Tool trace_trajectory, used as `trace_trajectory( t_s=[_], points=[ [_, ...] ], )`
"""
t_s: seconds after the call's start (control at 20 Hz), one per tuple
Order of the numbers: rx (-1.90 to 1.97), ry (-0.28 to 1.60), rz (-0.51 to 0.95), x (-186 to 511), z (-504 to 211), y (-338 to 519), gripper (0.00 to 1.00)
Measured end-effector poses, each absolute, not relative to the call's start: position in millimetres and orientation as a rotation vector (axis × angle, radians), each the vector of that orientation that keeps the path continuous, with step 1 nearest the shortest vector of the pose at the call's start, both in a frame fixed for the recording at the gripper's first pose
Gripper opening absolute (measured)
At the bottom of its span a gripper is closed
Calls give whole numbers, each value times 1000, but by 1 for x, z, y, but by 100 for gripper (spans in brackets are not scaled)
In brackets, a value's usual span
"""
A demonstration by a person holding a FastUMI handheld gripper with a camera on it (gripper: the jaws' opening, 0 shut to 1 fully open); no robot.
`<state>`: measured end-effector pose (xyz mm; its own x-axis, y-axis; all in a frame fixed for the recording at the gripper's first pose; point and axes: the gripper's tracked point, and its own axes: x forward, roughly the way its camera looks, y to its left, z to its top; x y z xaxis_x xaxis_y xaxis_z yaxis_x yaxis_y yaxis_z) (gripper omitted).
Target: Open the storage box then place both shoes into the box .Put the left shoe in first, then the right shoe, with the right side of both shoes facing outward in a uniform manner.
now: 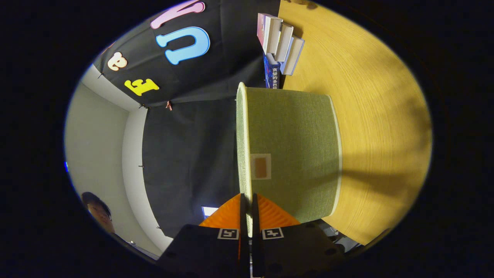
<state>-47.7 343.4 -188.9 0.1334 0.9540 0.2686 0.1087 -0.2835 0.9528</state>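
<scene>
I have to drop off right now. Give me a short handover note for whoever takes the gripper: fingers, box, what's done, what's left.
Gripper: fingers nearly closed on the thin rim or lid edge of the green storage box, apparently pinching it.
The view is rolled sideways; the box stands on the wooden table, with a stack of books beyond it.
Done: edge gripped. Whether the box is open yet, I cannot tell.
Left: finish opening, then left shoe in, then right shoe, right sides outward.

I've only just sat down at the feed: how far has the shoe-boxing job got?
Nothing looks finished yet. In hand: the gripper is rolled sideways, its fingers pinched on the thin edge of the green fabric storage box's lid, apparently lifting it open above the wooden table. Whether the box is fully open I cannot tell. Left: the left shoe goes in first, then the right, right sides outward.
</scene>
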Motion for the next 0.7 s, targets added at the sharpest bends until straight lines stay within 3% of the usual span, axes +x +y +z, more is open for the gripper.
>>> trace_trajectory(
  t_s=[0.7],
  points=[
    [1302,854,1369,-44,-62,355,6]
  ],
)
